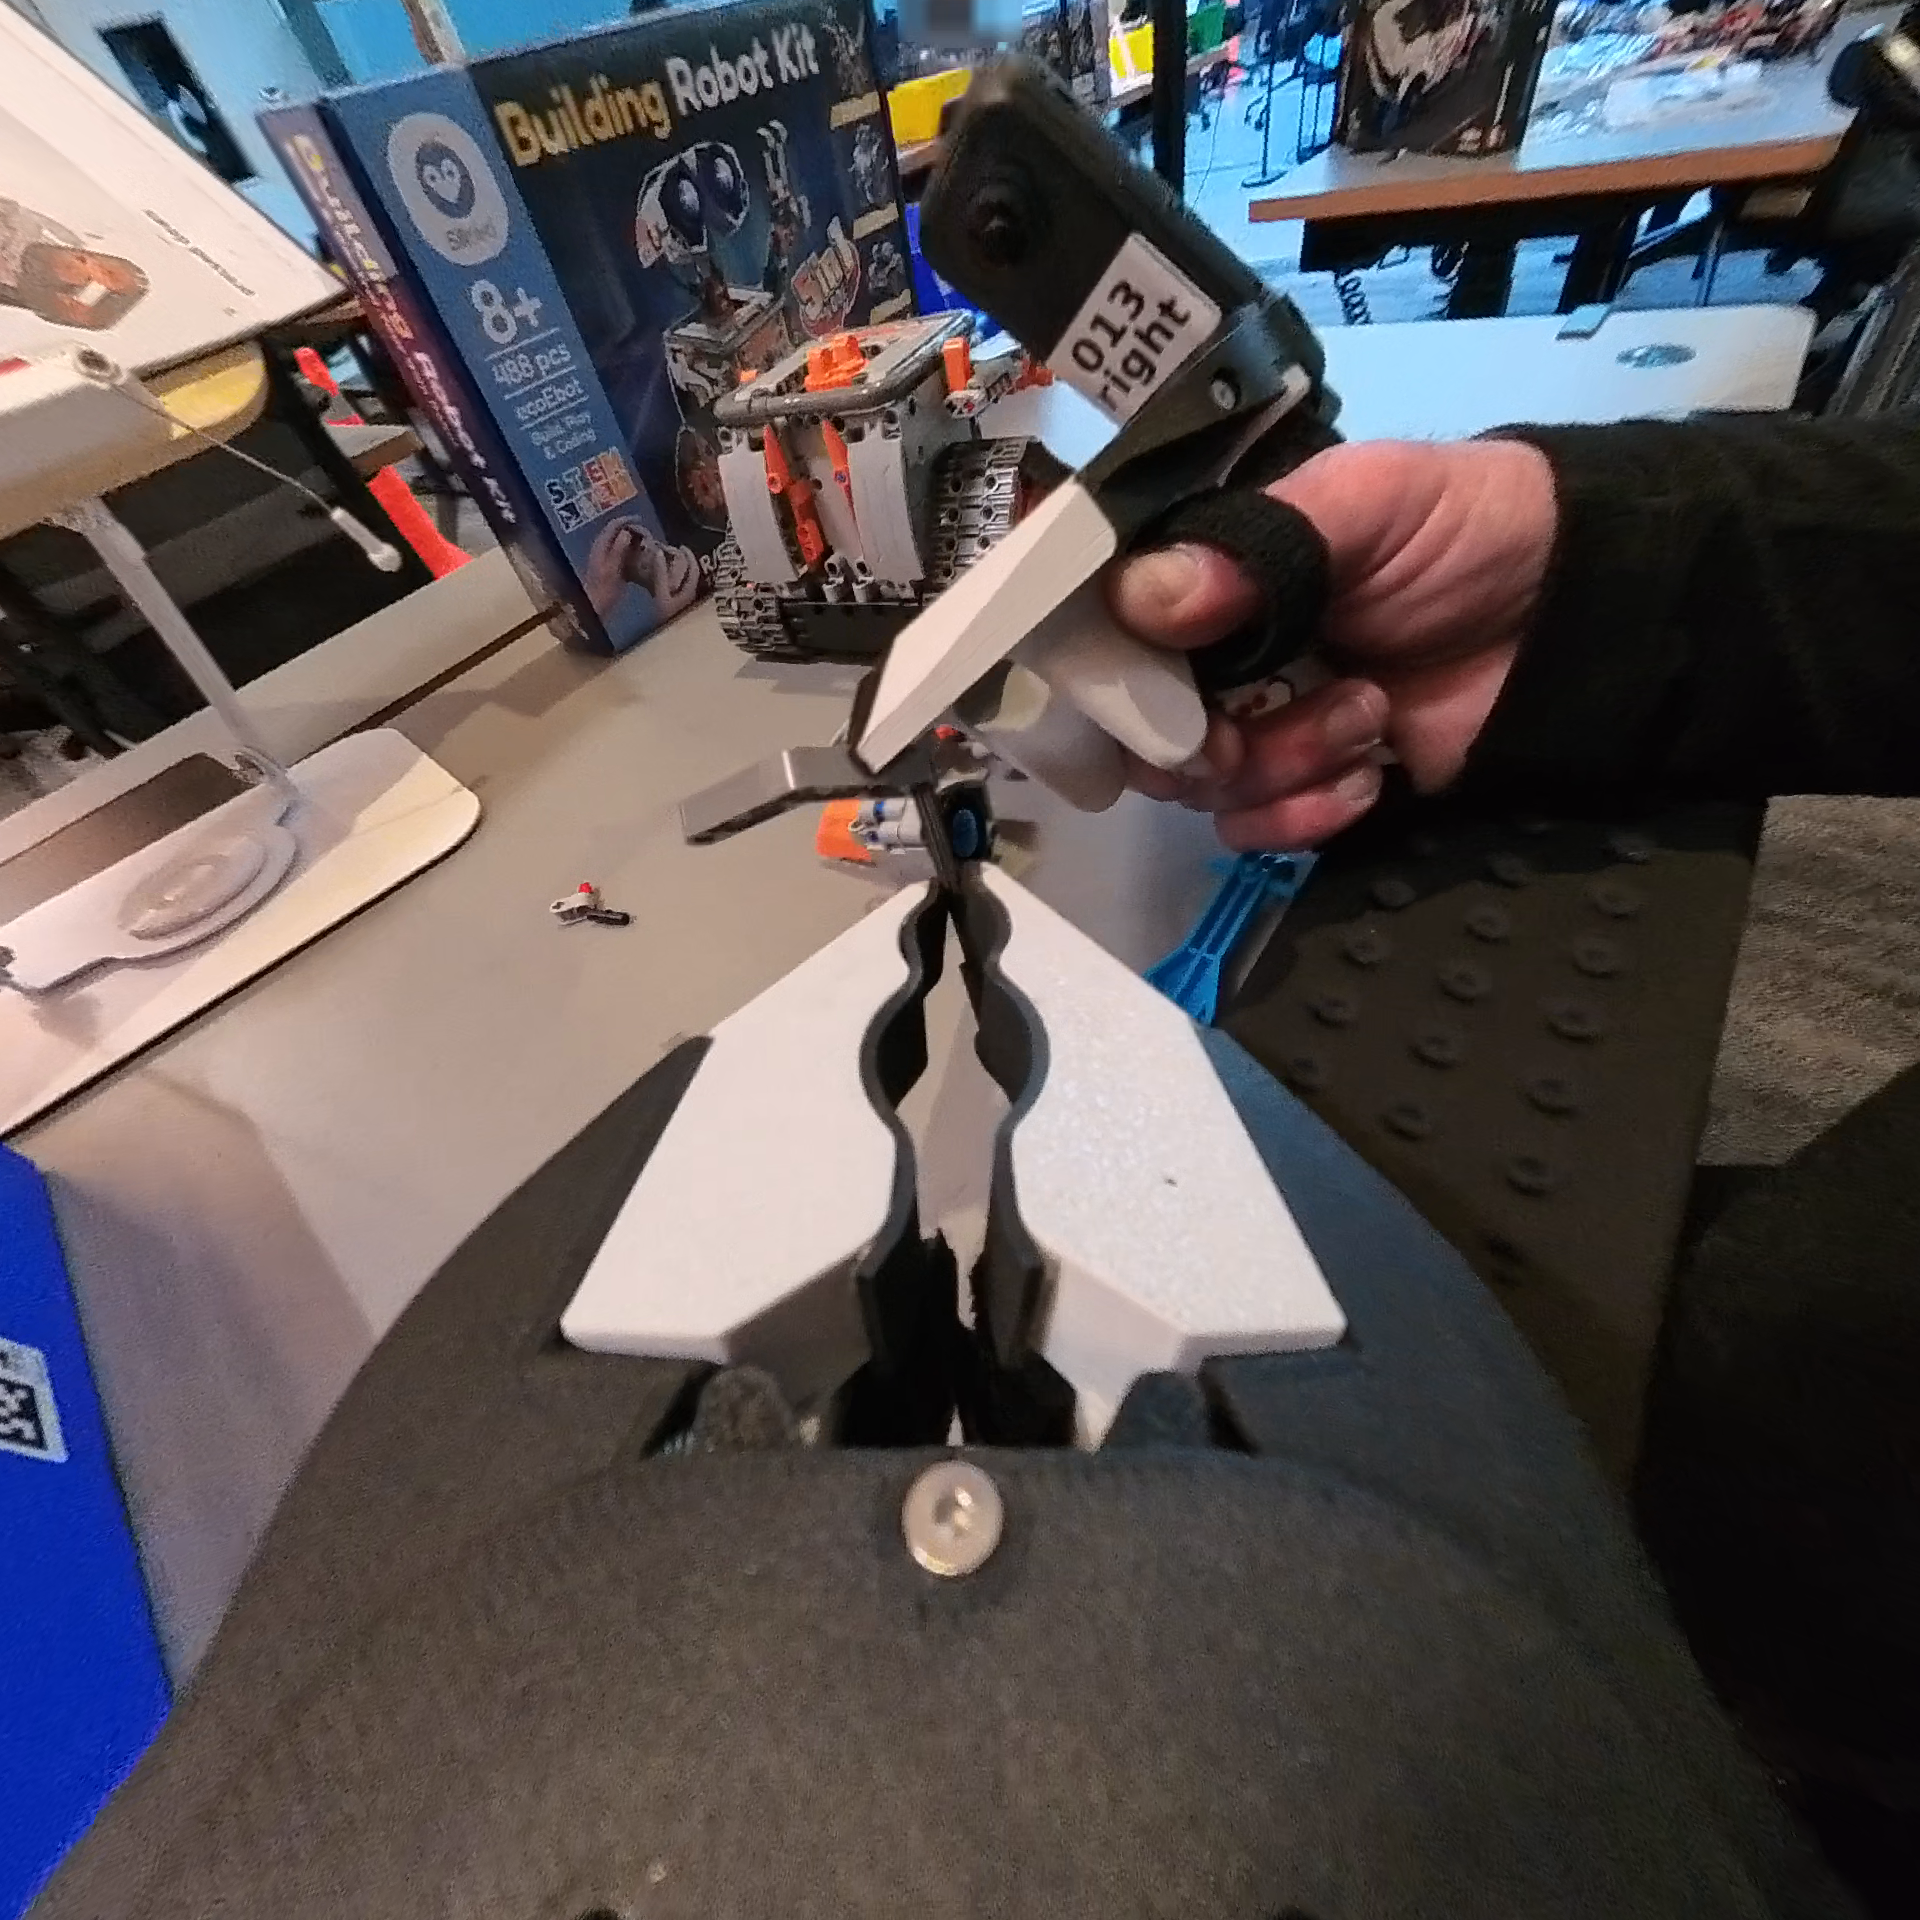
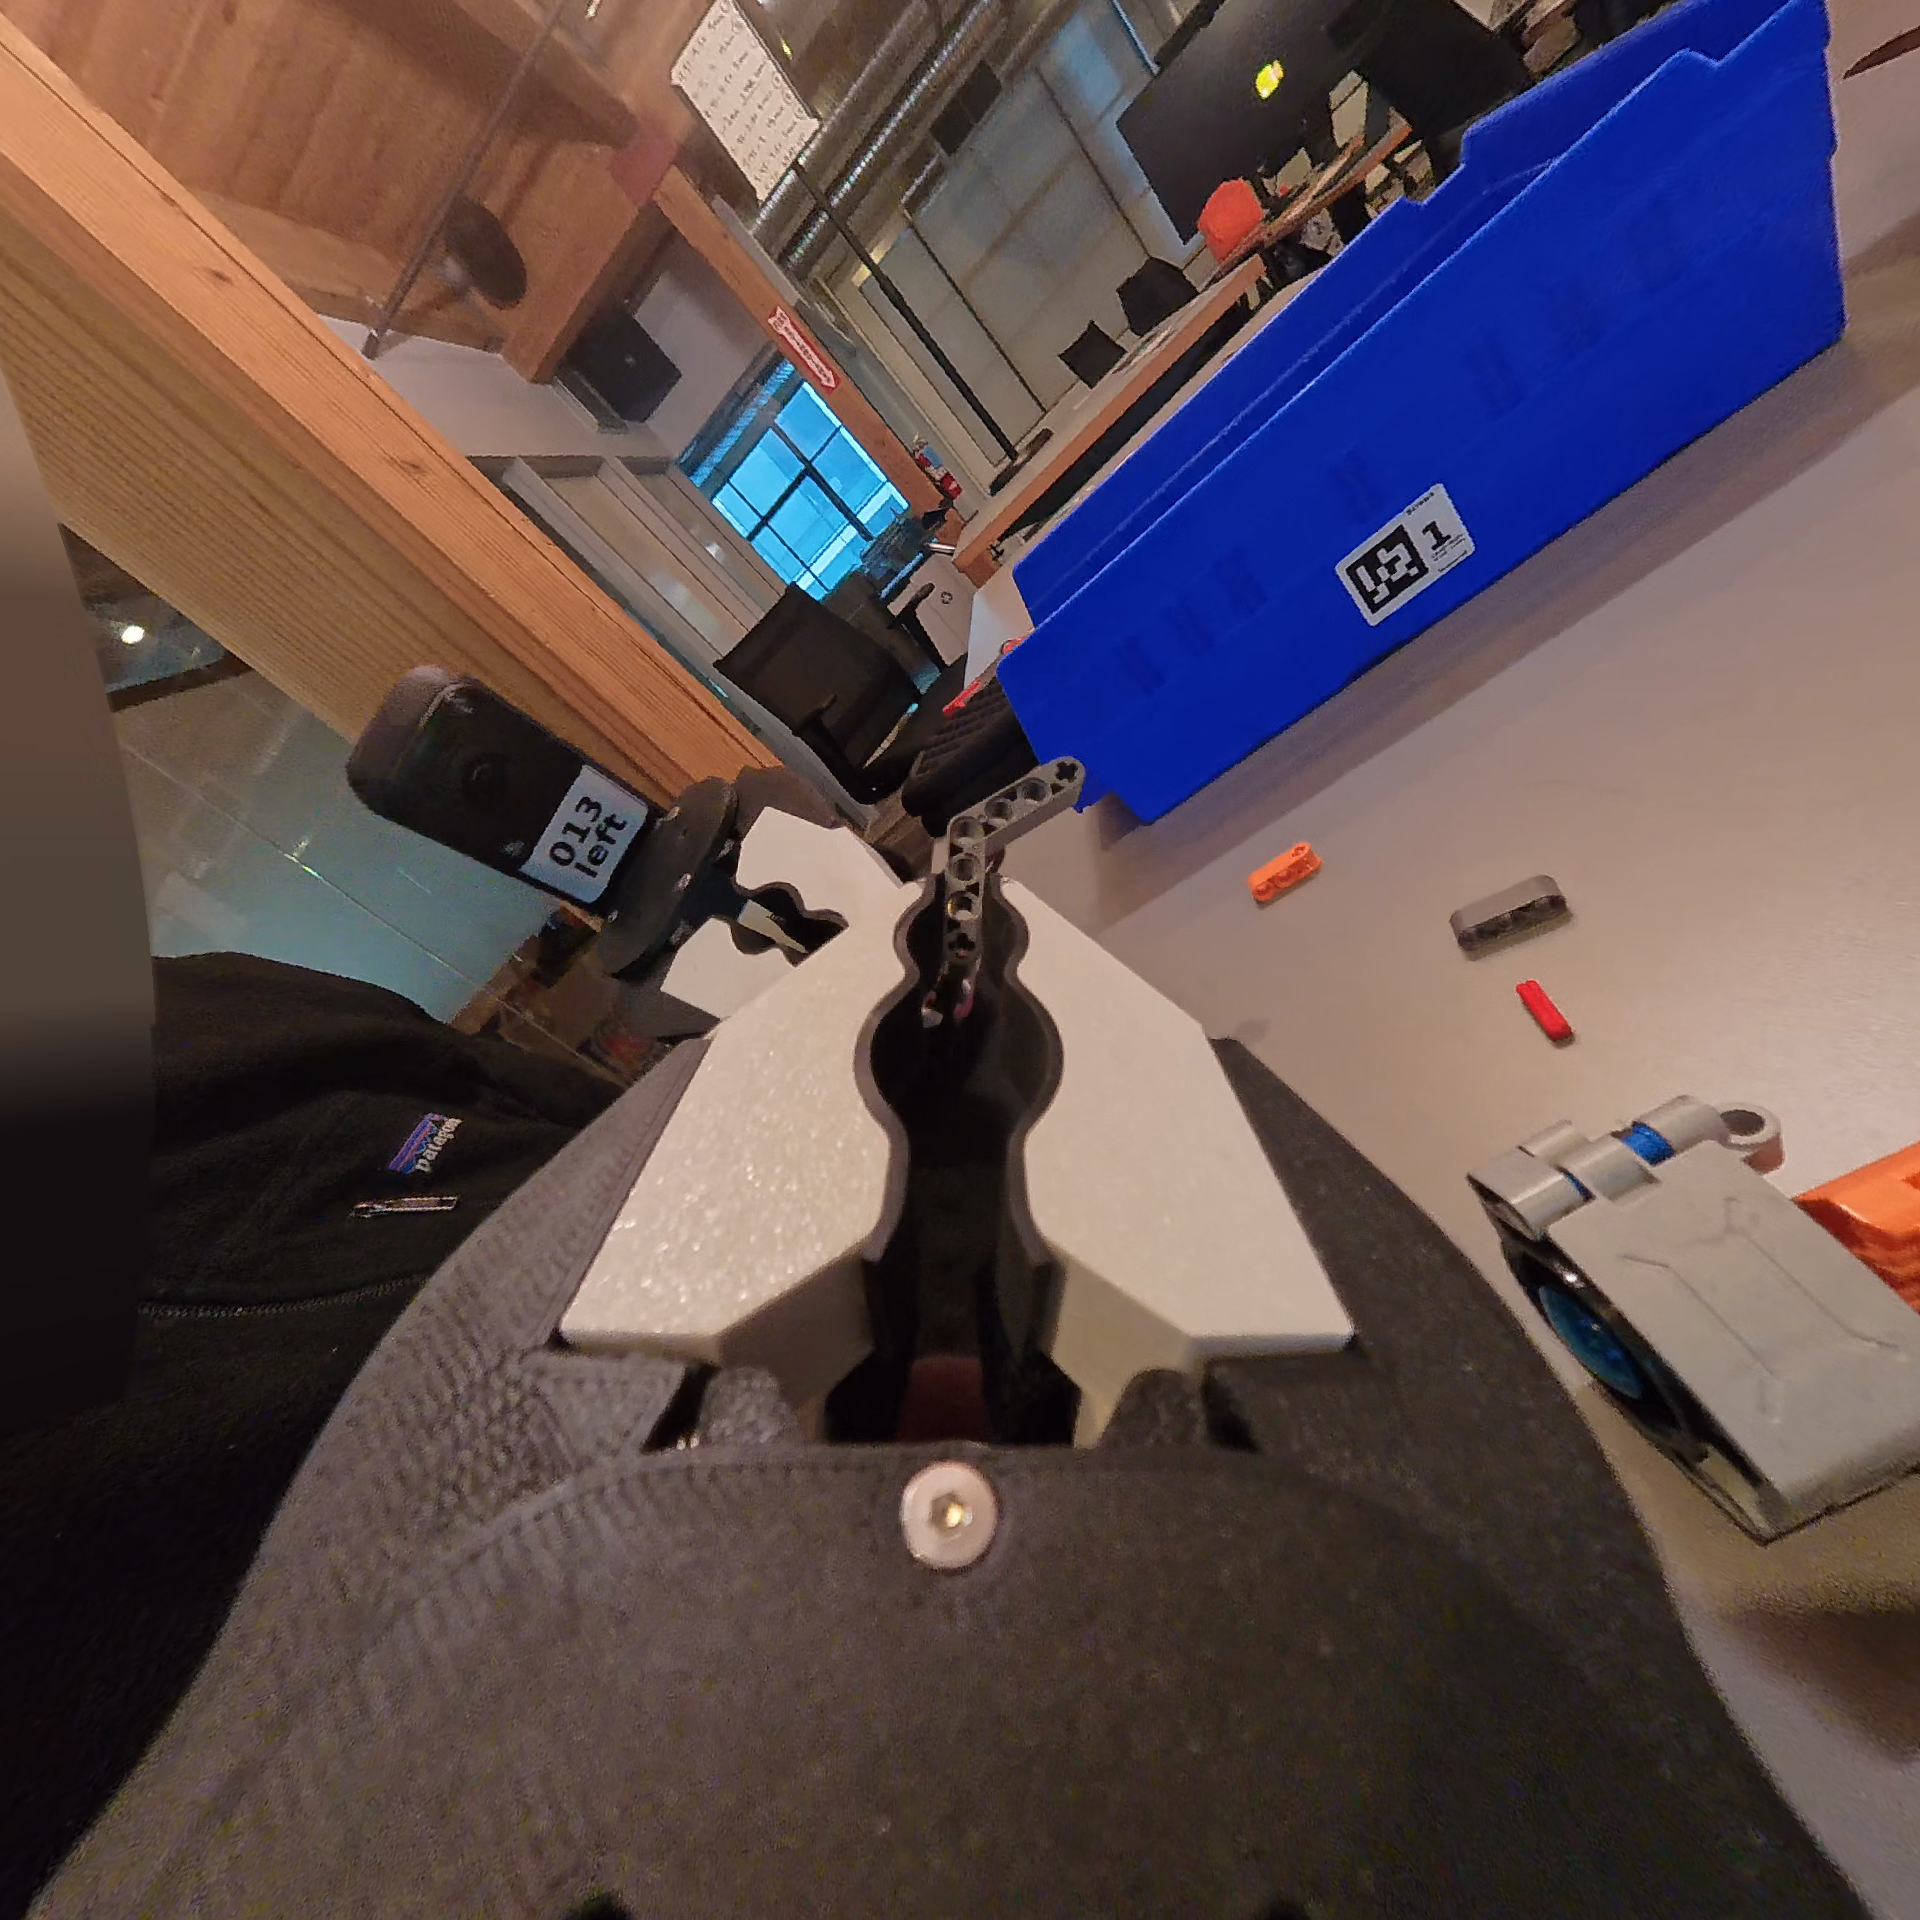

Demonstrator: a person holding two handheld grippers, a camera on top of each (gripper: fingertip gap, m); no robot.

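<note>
At centre frame the left gripper (image 1: 951, 914) pinches a thin black beam (image 1: 961, 935) between nearly closed jaws, while the right gripper (image 2: 961, 894) clamps a grey angled perforated beam (image 2: 982, 831) before the blue bin (image 2: 1455, 436).

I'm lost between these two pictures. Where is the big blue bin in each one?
Left wrist view: the blue bin shows only as a corner at the bottom-left edge, bearing a black-and-white code sticker.
Right wrist view: the blue bin fills the upper right, tilted in the picture, same kind of sticker on its side.
Shared landmark: the grey table under it.
</note>
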